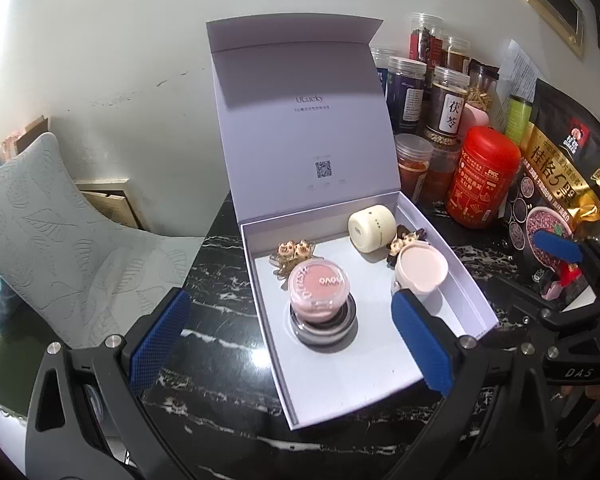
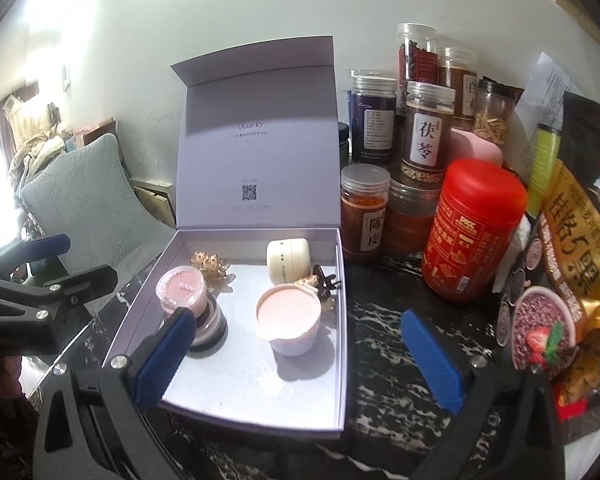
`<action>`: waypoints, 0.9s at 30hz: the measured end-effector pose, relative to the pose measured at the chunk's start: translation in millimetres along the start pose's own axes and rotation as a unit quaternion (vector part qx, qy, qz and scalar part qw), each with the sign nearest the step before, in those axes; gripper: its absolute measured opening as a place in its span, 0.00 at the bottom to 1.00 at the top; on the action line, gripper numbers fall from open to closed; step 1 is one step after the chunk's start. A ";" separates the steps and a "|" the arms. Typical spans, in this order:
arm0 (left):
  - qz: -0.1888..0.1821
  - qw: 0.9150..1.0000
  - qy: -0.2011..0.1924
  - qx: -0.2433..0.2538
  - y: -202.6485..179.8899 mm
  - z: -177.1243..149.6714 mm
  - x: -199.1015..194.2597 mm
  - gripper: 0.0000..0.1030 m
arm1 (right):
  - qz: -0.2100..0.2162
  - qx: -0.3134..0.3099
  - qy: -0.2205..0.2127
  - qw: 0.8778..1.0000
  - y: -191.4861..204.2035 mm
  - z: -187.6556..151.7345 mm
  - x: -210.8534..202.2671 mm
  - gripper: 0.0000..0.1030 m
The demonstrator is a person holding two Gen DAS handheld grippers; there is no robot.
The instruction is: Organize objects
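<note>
A white gift box (image 1: 472,296) (image 2: 342,300) stands open on the black marble table, its lid (image 1: 300,128) upright. Inside, a pink blush pot (image 1: 318,290) (image 2: 182,288) sits on a dark jar (image 1: 324,330). Beside them are a pink-topped white jar (image 1: 420,270) (image 2: 290,320), a cream jar (image 1: 372,228) on its side, gold hair clips (image 1: 296,252) and a brown claw clip (image 2: 324,280). My left gripper (image 1: 290,344) hangs open above the stacked pots, holding nothing. My right gripper (image 2: 298,360) is open above the pink-topped jar, also with nothing in it.
Several clear jars of dried herbs (image 2: 424,132) and a red canister (image 1: 482,176) (image 2: 472,232) crowd the table right of the box. A black and gold food bag (image 2: 572,248) stands at the far right. A chair with a grey leaf-pattern cushion (image 1: 40,220) is at the left.
</note>
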State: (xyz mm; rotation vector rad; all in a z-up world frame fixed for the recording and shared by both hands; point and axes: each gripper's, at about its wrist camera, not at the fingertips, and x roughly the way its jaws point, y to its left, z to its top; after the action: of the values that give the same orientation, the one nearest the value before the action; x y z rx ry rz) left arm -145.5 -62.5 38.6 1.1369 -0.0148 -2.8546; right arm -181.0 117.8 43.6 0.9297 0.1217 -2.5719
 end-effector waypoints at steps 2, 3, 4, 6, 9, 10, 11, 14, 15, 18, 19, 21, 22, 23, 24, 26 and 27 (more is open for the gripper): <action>0.004 1.000 -0.001 -0.001 -0.9 -3.1 -6.7 0.98 | -0.010 -0.005 0.002 1.000 2.5 -2.3 -7.3 1.00; 0.005 1.000 0.000 -0.002 -1.0 -4.2 -9.6 0.98 | -0.013 -0.007 0.003 1.000 3.4 -3.5 -11.0 1.00; 0.004 1.000 0.000 -0.003 -1.1 -5.9 -14.2 0.98 | -0.015 -0.007 0.004 1.000 3.9 -4.8 -14.2 1.00; 0.003 1.000 -0.002 -0.005 -0.9 -9.0 -22.1 0.98 | -0.013 -0.008 0.003 1.000 5.0 -7.8 -22.5 1.00; 0.010 1.000 -0.006 -0.002 -2.1 -14.0 -34.7 0.98 | -0.021 -0.009 0.007 1.000 8.0 -12.3 -35.2 1.00; 0.010 1.000 -0.008 0.000 -3.0 -16.6 -40.0 0.98 | -0.023 -0.010 0.006 1.000 9.5 -14.6 -41.1 1.00; 0.009 1.000 -0.010 0.001 -3.6 -18.6 -44.2 0.98 | -0.024 -0.012 0.004 1.000 11.2 -16.7 -47.2 1.00; 0.011 1.000 -0.009 0.000 -4.5 -23.4 -57.2 0.98 | -0.027 -0.016 0.001 1.000 16.4 -20.4 -62.1 1.00; 0.011 1.000 -0.008 0.000 -4.7 -24.7 -60.4 0.98 | -0.030 -0.017 0.001 0.999 17.7 -21.4 -66.8 1.00; 0.005 1.000 -0.006 0.000 -5.3 -30.7 -73.7 0.98 | -0.036 -0.014 -0.001 0.999 20.8 -26.2 -82.1 1.00; 0.005 1.000 -0.006 0.000 -5.5 -32.6 -77.5 0.98 | -0.037 -0.013 -0.003 0.999 21.2 -27.2 -86.5 1.00; 0.005 1.000 -0.004 0.003 -6.3 -36.2 -84.6 0.98 | -0.040 -0.013 -0.007 0.999 24.1 -31.4 -98.5 1.00; 0.005 1.000 -0.002 0.005 -6.8 -38.6 -87.7 0.98 | -0.041 -0.015 -0.008 0.999 25.4 -32.8 -102.8 1.00; 0.004 1.000 0.000 0.006 -7.5 -41.4 -91.2 0.98 | -0.044 -0.017 -0.008 0.999 27.3 -35.0 -108.4 1.00; 0.002 1.000 0.002 0.008 -7.9 -44.1 -93.8 0.98 | -0.045 -0.018 -0.008 0.999 28.7 -35.9 -111.7 1.00; -0.001 1.000 0.008 0.009 -9.1 -49.2 -98.2 0.98 | -0.046 -0.023 -0.007 0.999 32.3 -40.0 -120.0 1.00; -0.003 1.000 0.011 0.007 -9.2 -52.2 -100.2 0.98 | -0.046 -0.026 -0.005 0.999 34.3 -41.9 -123.6 1.00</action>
State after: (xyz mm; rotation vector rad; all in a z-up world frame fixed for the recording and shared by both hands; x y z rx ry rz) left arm -37.7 -45.7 69.2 1.1728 -0.0315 -2.8520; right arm -56.2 137.4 90.8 0.9105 0.2336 -2.6441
